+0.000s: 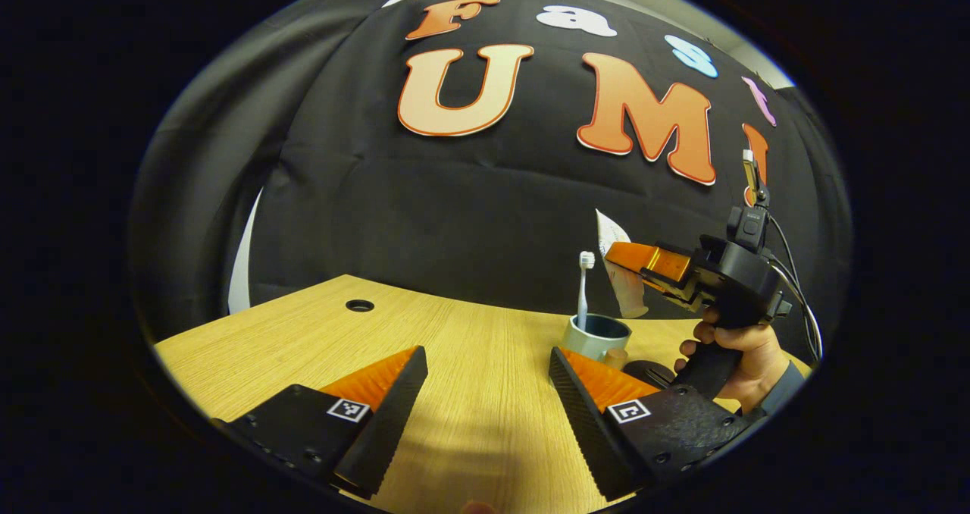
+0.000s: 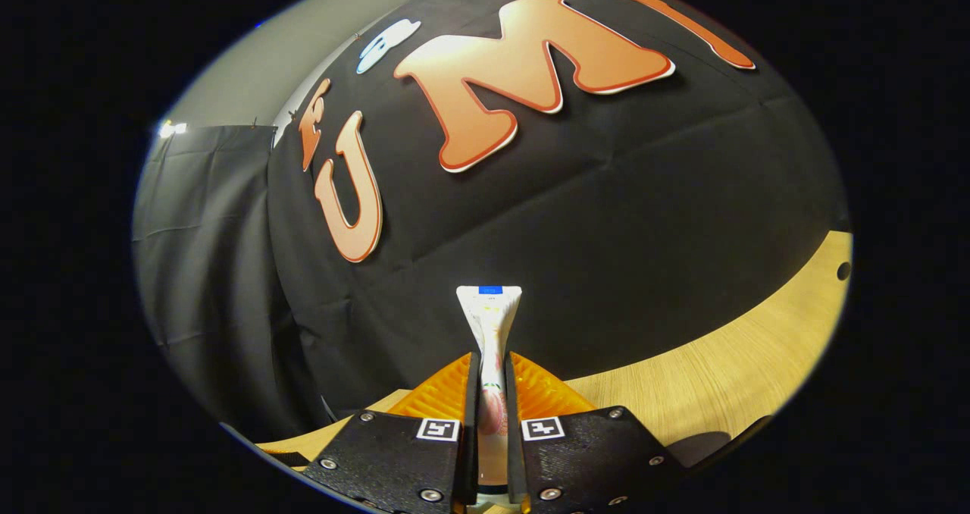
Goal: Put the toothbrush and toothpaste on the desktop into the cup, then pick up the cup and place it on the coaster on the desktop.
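Wood-grain desk (image 1: pixel 470 347) against a black cloth wall; landmark for all places below is the cup (image 1: pixel 596 337).

Cup: upright on the desk, pale with a darker inside. Toothbrush (image 1: pixel 585 286) stands in it, bristle head up, leaning on the rim.

Toothpaste (image 2: pixel 490 332): clamped flat between both fingers of the right gripper (image 2: pixel 491 381), which is closed on the tube; the crimped end projects forward. In the left gripper view the tube (image 1: pixel 623 271) hangs above and just to the right of the cup, not yet inside it.

Left gripper (image 1: pixel 485 393): jaws spread wide, holding nothing, low over the desk, near side of the cup.

Coaster (image 1: pixel 644 371): probably the dark flat disc just right of the cup's base, partly hidden; a small round object beside the cup cannot be identified.

Step in hand, as judged: seating the tube in the cup. Bring its lower end over the opening on the side away from the toothbrush, lower until the end is below the rim, then release; a high release risks tipping the cup.

Left gripper view supplies tube-to-cup alignment and the hand (image 1: pixel 739 351) holding the right gripper. Right gripper view supplies the grip itself.
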The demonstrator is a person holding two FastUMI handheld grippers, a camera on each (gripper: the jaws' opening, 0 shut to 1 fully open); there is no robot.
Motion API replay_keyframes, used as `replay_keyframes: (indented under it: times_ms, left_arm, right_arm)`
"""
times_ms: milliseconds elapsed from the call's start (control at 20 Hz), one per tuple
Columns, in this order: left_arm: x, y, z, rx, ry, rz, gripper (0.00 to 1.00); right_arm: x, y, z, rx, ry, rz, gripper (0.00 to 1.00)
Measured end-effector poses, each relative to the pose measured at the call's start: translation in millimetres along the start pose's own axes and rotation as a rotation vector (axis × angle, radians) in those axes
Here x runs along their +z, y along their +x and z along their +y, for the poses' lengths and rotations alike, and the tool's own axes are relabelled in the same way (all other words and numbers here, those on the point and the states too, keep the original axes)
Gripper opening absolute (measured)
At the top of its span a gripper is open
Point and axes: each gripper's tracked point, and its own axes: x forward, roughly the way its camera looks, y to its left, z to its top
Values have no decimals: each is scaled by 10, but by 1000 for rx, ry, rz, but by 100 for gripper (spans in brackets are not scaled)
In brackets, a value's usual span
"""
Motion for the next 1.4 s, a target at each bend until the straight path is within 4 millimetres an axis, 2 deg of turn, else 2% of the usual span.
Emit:
replay_keyframes:
  times_ms: [150, 350, 450, 500, 650, 700, 750, 1000, 1200, 1400]
  left_arm:
    - [-56, 17, -45, -10, -8, 15, 98]
    - [-74, 26, -51, -9, 0, 24, 98]
    - [-108, 26, -75, -11, 5, 35, 98]
    - [-117, 31, -81, -9, 10, 40, 98]
    - [-147, 42, -105, -11, 9, 49, 98]
    - [-163, 45, -112, -16, 2, 50, 98]
    - [-171, 42, -124, -24, -5, 55, 98]
    - [-281, 8, -327, -68, -14, 96, 98]
    - [-144, -5, -555, -100, -5, 79, 98]
    - [169, -58, -763, -112, 36, 20, 97]
  right_arm:
    - [-138, 75, 21, -2, -26, 13, 16]
    - [-212, 76, 44, 4, -54, 26, 18]
    - [-174, 49, 29, 5, -106, 32, 22]
    - [-170, 30, 52, 18, -127, 43, 32]
    - [-135, -191, 40, 25, -206, 86, 38]
    - [-113, -267, 35, 26, -231, 92, 31]
    - [-86, -353, 32, 27, -258, 97, 45]
    - [160, -860, 43, 40, -370, 92, 62]
    - [495, -1258, 9, 36, -399, 49, 80]
    - [850, -1615, -87, 9, -429, -3, 84]
